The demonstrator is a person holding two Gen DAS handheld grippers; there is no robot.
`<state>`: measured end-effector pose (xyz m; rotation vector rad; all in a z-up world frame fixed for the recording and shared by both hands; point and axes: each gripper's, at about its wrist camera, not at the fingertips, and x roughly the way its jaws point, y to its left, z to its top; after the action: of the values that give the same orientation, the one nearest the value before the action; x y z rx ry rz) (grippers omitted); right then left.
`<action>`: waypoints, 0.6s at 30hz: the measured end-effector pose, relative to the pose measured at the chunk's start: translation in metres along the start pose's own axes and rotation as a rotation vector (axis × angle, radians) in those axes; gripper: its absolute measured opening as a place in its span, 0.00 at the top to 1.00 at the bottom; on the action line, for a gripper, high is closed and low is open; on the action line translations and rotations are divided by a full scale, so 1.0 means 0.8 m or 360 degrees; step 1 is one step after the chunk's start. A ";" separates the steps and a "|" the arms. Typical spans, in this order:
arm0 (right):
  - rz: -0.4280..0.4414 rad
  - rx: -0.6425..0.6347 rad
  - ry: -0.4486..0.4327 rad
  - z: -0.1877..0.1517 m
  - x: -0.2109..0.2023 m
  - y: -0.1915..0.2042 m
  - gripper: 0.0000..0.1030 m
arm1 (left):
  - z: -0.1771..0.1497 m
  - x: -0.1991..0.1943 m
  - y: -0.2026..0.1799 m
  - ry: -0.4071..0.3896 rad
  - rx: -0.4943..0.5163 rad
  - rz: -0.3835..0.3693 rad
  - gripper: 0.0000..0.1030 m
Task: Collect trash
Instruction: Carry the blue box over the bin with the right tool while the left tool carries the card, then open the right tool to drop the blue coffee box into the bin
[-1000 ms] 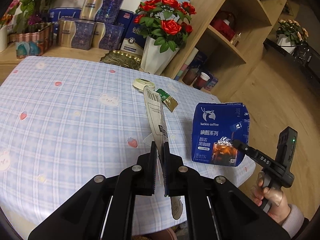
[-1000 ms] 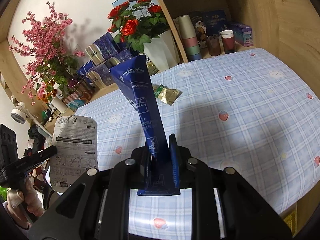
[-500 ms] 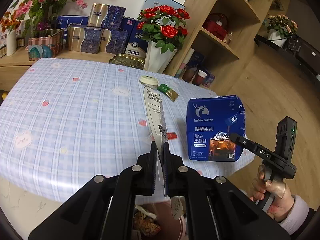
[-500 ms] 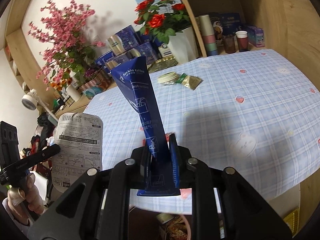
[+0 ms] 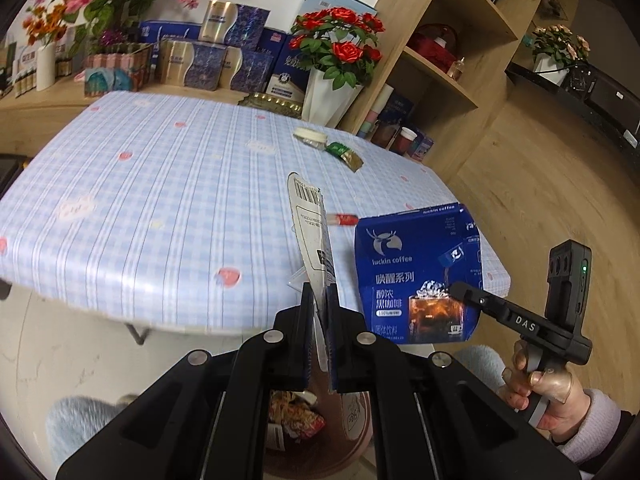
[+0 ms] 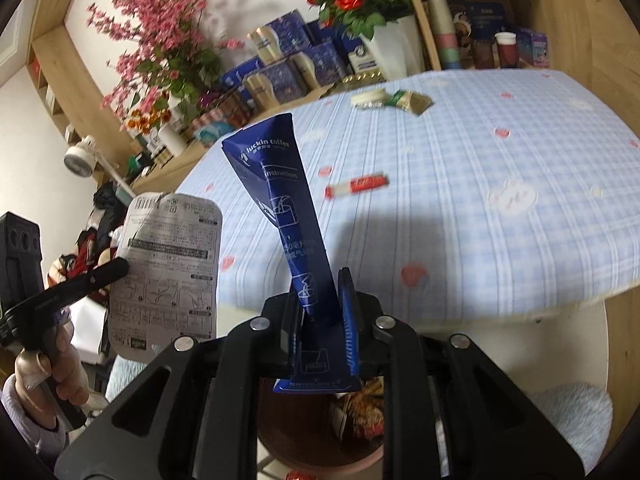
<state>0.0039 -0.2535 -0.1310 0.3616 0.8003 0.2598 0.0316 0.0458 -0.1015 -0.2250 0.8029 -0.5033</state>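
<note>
Your left gripper (image 5: 319, 312) pinches a flat grey printed lid (image 5: 310, 232); your right gripper (image 6: 323, 312) clamps a glossy blue pouch (image 6: 280, 196), both past the table's (image 5: 160, 200) near edge.

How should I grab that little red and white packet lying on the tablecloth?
Come straight down on the red and white packet and pinch across its narrow middle. It lies flat, long and thin, on the tablecloth, nothing touching it, so a grip along its length would likely slip.

Grippers: matte black two-finger tools (image 5: 318, 320), silver round screws along the arms.
Marking: white "DAS" lettering on the right gripper (image 5: 456, 292).
Light: small green dot.
Sleeves: pale fuzzy cuffs.
</note>
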 end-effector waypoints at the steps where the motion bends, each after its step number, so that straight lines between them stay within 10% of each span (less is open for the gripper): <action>1: 0.0009 -0.0007 0.0028 -0.009 0.000 0.002 0.80 | -0.004 -0.002 0.001 0.0001 -0.0005 0.0003 0.94; 18: 0.0047 -0.0046 0.0525 -0.081 0.064 0.009 0.80 | -0.058 0.005 0.022 0.0056 -0.0093 0.0041 0.94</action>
<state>-0.0101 -0.2146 -0.2026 0.3072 1.1147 0.3637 0.0059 0.0582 -0.1424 -0.2599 0.8543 -0.4607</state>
